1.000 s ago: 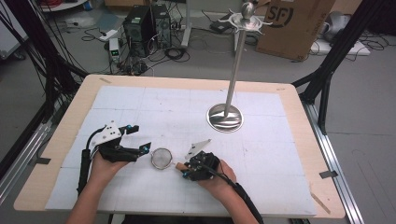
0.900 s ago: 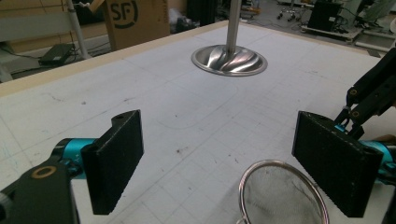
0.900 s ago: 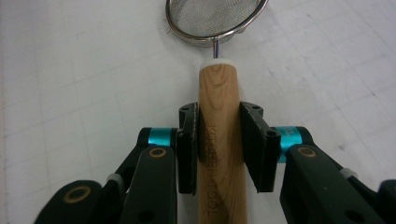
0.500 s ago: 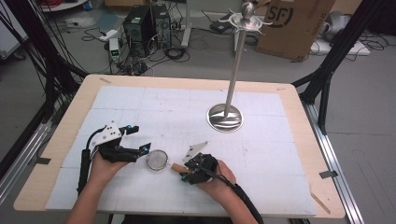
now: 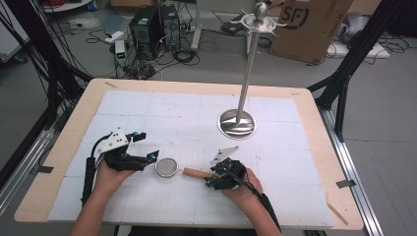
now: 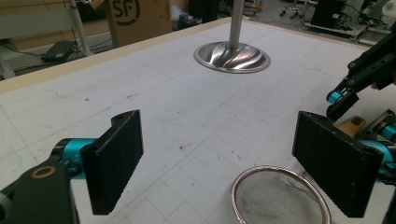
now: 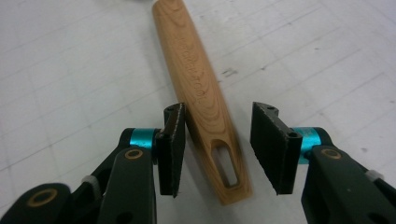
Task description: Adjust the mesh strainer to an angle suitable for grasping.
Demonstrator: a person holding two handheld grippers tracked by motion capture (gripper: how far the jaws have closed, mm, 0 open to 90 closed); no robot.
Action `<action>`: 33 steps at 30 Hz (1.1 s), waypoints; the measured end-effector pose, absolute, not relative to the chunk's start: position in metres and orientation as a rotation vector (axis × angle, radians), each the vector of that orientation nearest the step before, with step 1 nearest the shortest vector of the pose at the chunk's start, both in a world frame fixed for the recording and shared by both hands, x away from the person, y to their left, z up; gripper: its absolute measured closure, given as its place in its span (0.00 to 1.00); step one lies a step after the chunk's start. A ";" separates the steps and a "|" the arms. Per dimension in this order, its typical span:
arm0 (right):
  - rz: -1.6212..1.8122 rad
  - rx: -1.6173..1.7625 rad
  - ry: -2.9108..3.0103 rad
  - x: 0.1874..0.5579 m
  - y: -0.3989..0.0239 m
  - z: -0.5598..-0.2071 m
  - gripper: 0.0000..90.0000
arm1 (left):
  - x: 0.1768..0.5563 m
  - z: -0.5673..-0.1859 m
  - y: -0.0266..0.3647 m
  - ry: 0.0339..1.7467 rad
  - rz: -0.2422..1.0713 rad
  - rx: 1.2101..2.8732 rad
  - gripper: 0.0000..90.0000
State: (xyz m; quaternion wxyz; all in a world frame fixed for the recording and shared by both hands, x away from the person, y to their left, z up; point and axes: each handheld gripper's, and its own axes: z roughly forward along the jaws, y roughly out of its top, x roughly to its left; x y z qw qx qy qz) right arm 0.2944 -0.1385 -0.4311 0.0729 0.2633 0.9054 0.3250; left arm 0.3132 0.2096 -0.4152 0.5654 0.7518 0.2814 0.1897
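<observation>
The right gripper straddles the slotted end of the strainer's wooden handle, jaws narrowly parted, one pad touching the wood. The left gripper, jaws wide apart, sits just beside the mesh strainer lying on the white table. Farther back stands a metal stand.

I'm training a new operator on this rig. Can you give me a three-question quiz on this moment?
1. True or false: the right gripper has clamped the wooden handle.
2. Which gripper is nearest the mesh strainer: A left, B right?
3. Fill in: the metal stand rests on the ____.

Key: 1 false, the jaws straddle it with a gap on one side; 2 A, the left gripper; 3 table.
</observation>
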 end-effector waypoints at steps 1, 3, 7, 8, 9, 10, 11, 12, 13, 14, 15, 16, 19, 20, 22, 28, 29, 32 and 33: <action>0.979 0.799 2.711 0.296 -0.139 -0.432 0.61 | 0.313 -0.415 0.210 0.662 0.446 1.768 0.19; 0.971 0.815 2.693 0.299 -0.140 -0.433 0.61 | 0.313 -0.415 0.210 0.661 0.446 1.768 0.19; 0.992 0.859 2.654 0.307 -0.143 -0.434 0.60 | 0.313 -0.415 0.210 0.661 0.444 1.766 0.19; 1.009 0.873 2.643 0.309 -0.143 -0.434 0.59 | 0.314 -0.415 0.210 0.660 0.443 1.768 0.19; 1.014 0.881 2.637 0.312 -0.143 -0.434 0.59 | 0.314 -0.416 0.209 0.657 0.440 1.767 0.19; 1.015 0.884 2.628 0.314 -0.143 -0.434 0.59 | 0.314 -0.416 0.208 0.659 0.436 1.765 0.19; 1.012 0.882 2.619 0.317 -0.143 -0.434 0.58 | 0.314 -0.416 0.208 0.659 0.436 1.765 0.19; 1.013 0.889 2.616 0.319 -0.142 -0.434 0.58 | 0.313 -0.416 0.208 0.654 0.438 1.763 0.19; 1.007 0.890 2.608 0.322 -0.142 -0.434 0.58 | 0.313 -0.415 0.208 0.653 0.438 1.762 0.19; 1.000 0.897 2.602 0.324 -0.141 -0.434 0.58 | 0.313 -0.415 0.208 0.652 0.434 1.761 0.19; 0.992 0.906 2.595 0.326 -0.141 -0.433 0.58 | 0.313 -0.415 0.208 0.652 0.434 1.761 0.19; 0.988 0.915 2.588 0.329 -0.142 -0.433 0.58 | 0.313 -0.415 0.209 0.653 0.440 1.764 0.19; 0.977 0.944 2.565 0.335 -0.145 -0.433 0.58 | 0.314 -0.415 0.210 0.655 0.441 1.762 0.19; 0.980 0.954 2.562 0.336 -0.146 -0.433 0.58 | 0.313 -0.414 0.210 0.656 0.440 1.762 0.19; 0.973 0.958 2.569 0.337 -0.148 -0.434 0.58 | 0.313 -0.414 0.210 0.656 0.443 1.759 0.19; 0.989 0.869 2.627 0.333 -0.142 -0.434 0.67 | 0.313 -0.415 0.209 0.660 0.438 1.762 0.19; 0.989 0.844 2.635 0.332 -0.139 -0.434 0.68 | 0.313 -0.415 0.209 0.660 0.438 1.761 0.19; 0.995 0.767 2.658 0.329 -0.133 -0.435 0.71 | 0.313 -0.415 0.209 0.661 0.438 1.761 0.19; 1.009 0.731 2.668 0.328 -0.131 -0.435 0.71 | 0.313 -0.415 0.209 0.661 0.438 1.761 0.19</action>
